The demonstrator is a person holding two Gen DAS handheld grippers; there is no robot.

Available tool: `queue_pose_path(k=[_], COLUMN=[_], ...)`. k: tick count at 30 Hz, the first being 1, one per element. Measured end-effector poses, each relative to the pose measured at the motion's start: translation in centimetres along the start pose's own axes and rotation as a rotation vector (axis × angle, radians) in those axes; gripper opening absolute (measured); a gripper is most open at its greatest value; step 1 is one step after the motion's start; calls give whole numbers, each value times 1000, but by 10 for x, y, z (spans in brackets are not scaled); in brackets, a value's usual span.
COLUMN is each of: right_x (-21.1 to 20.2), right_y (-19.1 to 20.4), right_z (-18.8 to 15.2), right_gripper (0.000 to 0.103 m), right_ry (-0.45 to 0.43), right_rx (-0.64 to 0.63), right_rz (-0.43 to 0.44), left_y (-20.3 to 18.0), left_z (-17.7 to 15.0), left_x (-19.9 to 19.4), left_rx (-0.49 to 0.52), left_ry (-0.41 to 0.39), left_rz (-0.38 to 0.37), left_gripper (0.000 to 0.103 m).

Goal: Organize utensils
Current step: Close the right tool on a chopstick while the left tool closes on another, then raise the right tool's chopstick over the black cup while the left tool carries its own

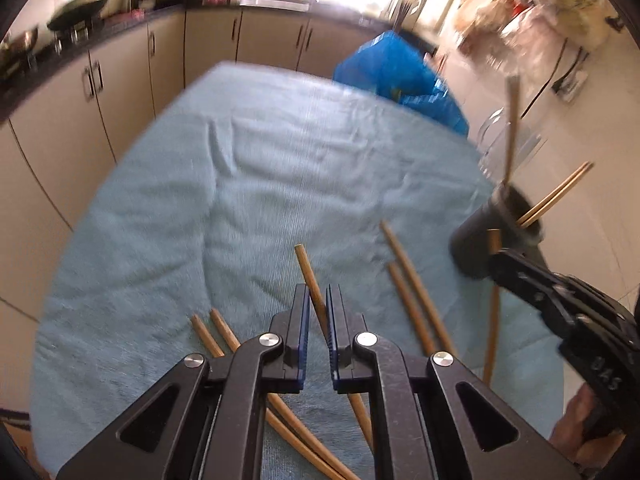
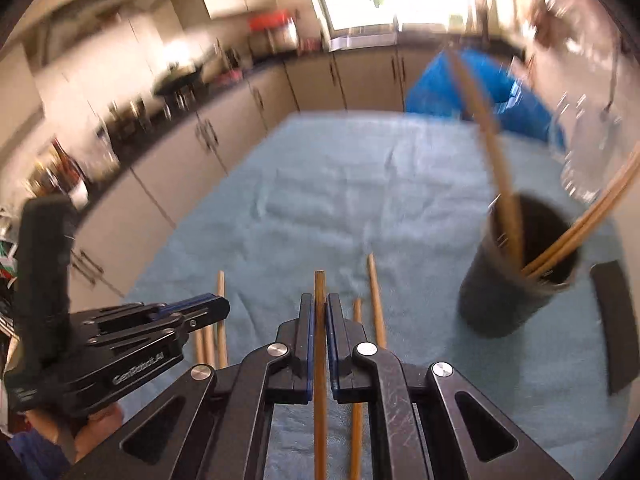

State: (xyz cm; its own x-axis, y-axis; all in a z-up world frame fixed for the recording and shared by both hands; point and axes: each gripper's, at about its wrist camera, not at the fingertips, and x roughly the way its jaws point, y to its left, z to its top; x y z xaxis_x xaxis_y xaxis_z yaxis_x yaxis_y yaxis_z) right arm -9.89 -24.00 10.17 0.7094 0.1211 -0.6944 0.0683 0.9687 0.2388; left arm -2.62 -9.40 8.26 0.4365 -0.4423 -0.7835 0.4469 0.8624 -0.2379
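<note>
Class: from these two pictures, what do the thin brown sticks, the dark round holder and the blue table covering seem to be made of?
Thin brown sticks: likely bamboo or wood, matte tan.
Dark round holder: opaque, matte black, perhaps plastic; too blurred to be sure.
Blue table covering: woven cloth, soft, wrinkled, ribbed like towelling.

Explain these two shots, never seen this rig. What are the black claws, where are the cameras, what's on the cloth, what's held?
No robot arm: a person holds a two-finger gripper in each hand, each with a fisheye camera looking along its fingers. One picture comes from the left gripper, which pinches a chopstick. The other comes from the right gripper, which pinches another chopstick. Each view also shows the other gripper at its edge. On the blue cloth lie more loose chopsticks. A dark cylindrical holder stands on the right, already holding several chopsticks.
</note>
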Motion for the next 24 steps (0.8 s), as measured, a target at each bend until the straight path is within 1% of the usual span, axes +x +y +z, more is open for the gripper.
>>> queue_pose_path(k=[2, 5, 6, 10, 12, 16, 24], right_x=[-32, -61, -75, -102, -114, -134, -149], right_y=[2, 8, 7, 7, 5, 2, 1], right_z=[-3, -5, -10, -28, -36, -50, -58], right_gripper=[6, 6, 6, 6, 6, 6, 6], right_ry=[-106, -214, -260, -352, -372, -404, -445], right_rx=[0, 1, 9, 31, 48, 52, 51], right_rz=[-9, -26, -28, -32, -19, -23, -9], left_y=[-6, -17, -21, -35, -44, -55, -62], left_z=[2, 1, 1, -6, -8, -13, -18], left_x=[-18, -43, -48, -72, -84, -100, -112], left_rx=[17, 48, 57, 98, 121, 153, 176], left_ry=[-58, -135, -153, -226, -255, -299, -312], left_rz=[5, 15, 18, 23, 16, 15, 13], left_gripper=[7, 7, 7, 6, 6, 5, 5])
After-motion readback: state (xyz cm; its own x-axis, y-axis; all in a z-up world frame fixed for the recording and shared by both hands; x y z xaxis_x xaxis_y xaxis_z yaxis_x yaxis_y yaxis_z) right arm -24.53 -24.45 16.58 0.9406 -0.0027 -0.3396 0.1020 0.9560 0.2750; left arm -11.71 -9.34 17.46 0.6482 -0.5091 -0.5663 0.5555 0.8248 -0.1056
